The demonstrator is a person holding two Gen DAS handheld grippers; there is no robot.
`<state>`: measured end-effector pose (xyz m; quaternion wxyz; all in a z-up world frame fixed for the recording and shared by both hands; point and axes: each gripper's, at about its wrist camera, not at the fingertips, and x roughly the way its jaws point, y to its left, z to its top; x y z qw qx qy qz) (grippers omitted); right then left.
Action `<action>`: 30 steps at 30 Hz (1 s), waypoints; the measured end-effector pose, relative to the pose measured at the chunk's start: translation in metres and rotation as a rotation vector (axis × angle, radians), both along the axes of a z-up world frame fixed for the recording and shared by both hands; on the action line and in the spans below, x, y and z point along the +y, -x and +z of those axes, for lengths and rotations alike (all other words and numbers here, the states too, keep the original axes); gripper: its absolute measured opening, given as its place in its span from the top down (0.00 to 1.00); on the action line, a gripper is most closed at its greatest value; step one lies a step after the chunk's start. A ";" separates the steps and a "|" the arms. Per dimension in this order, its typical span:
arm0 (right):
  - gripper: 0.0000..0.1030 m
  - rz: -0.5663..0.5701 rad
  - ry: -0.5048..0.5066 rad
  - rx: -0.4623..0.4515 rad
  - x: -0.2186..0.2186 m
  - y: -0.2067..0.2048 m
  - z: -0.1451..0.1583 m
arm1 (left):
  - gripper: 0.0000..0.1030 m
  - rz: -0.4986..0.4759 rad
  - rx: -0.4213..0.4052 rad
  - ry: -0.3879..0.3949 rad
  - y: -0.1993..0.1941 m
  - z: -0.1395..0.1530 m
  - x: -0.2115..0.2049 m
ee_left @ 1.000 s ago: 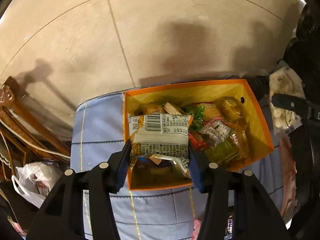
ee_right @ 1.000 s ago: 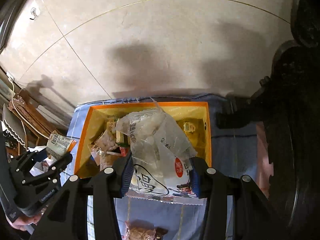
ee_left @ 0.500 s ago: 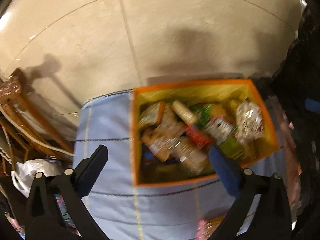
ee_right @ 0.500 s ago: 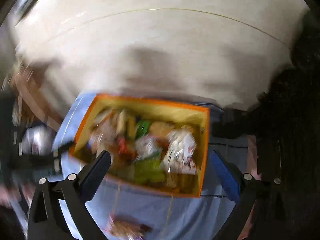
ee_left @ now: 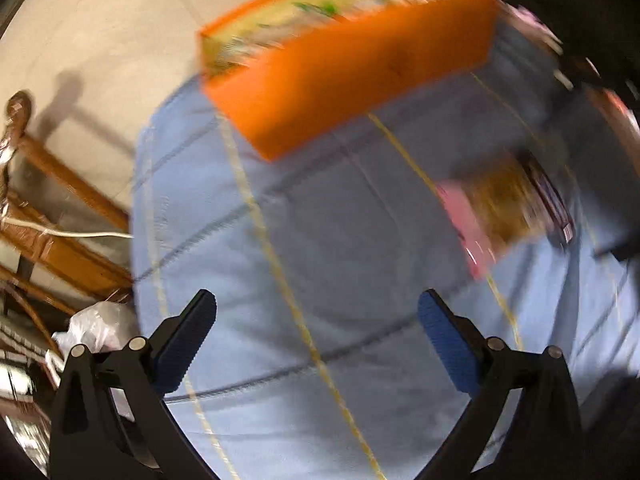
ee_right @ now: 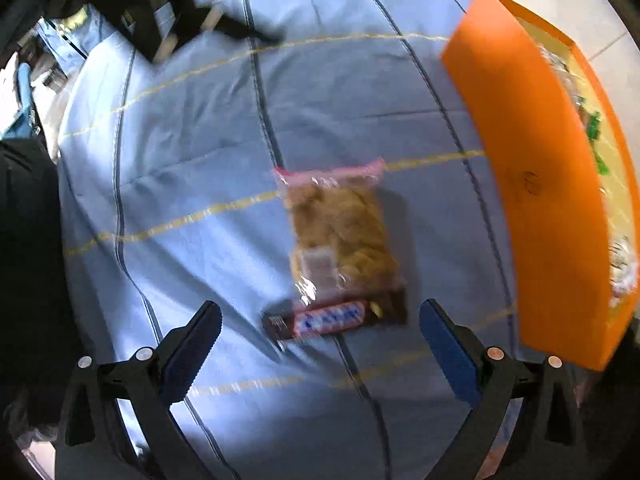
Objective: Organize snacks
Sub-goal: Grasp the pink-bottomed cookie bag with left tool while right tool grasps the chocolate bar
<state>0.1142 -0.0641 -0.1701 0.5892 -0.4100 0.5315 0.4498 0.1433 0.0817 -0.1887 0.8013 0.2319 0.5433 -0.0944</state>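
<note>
Pale blue cloth with thin yellow and dark stripes [ee_right: 208, 128] is covering the surface you are working over, and beige floor tiles [ee_left: 120, 32] are showing beyond its far edge in the left wrist view, with brown wooden furniture [ee_left: 52, 216] and a crumpled white plastic bag [ee_left: 94, 326] off to the left side.

You are holding the left gripper [ee_left: 316, 322] spread wide, its blue-padded fingers [ee_left: 444, 340] gripping nothing and hanging over bare cloth. An orange rectangular box with a yellow lining [ee_left: 352, 64] is sitting on the cloth further ahead, and mixed snack packets [ee_left: 328, 12] are lying inside it, too blurred to tell apart.

You are holding the right gripper [ee_right: 320, 322] equally wide apart, with nothing between its pads [ee_right: 192, 344]. Just ahead of it, a clear plastic bag of golden-brown snacks with a pink sealed top [ee_right: 340, 228] is lying flat on the cloth. A dark brown candy bar with a red, white and blue label [ee_right: 324, 320] is lying crosswise at the bag's near end, touching it, and the bag's lower edge is partly overlapping it. Both are sitting beside the box [ee_right: 532, 184], apart from its orange wall. From the left wrist view, that same bag [ee_left: 500, 208] is appearing to the right, heavily smeared by motion blur.
</note>
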 end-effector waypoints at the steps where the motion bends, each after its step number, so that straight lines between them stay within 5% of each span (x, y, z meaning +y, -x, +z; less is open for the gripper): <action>1: 0.04 -0.029 -0.018 -0.009 0.003 -0.004 -0.003 | 0.04 -0.017 0.005 0.008 0.004 -0.005 -0.003; 3: 0.04 -0.115 -0.004 -0.012 0.000 -0.013 -0.009 | 0.04 -0.031 -0.017 0.031 0.011 -0.009 -0.009; 8: 0.04 -0.761 0.016 0.085 -0.059 -0.044 -0.027 | 0.04 -0.157 -0.033 0.155 0.009 -0.006 -0.040; 11: 0.04 -1.022 -0.057 0.137 -0.087 -0.039 -0.040 | 0.04 -0.230 -0.010 0.093 -0.005 -0.019 -0.060; 16: 0.08 -1.065 -0.095 0.038 -0.092 -0.026 -0.043 | 0.04 -0.262 0.076 0.040 -0.014 -0.037 -0.063; 21: 0.11 -1.206 -0.067 -0.016 -0.121 -0.015 -0.044 | 0.04 -0.337 0.042 -0.067 -0.003 -0.041 -0.066; 25: 0.11 -1.207 -0.040 -0.084 -0.106 -0.016 -0.046 | 0.04 -0.359 0.002 -0.051 0.003 -0.036 -0.075; 26: 0.14 -1.215 -0.048 -0.091 -0.099 -0.021 -0.041 | 0.04 -0.357 0.001 -0.033 -0.001 -0.034 -0.080; 28: 0.40 -1.238 -0.088 -0.115 -0.092 -0.014 -0.030 | 0.04 -0.354 -0.001 0.011 -0.007 -0.035 -0.090; 29: 0.72 -1.248 -0.107 -0.120 -0.091 -0.011 -0.025 | 0.04 -0.352 0.002 0.008 -0.011 -0.037 -0.095; 30: 0.81 -1.263 -0.097 -0.123 -0.092 -0.008 -0.024 | 0.04 -0.358 0.021 0.001 -0.015 -0.045 -0.102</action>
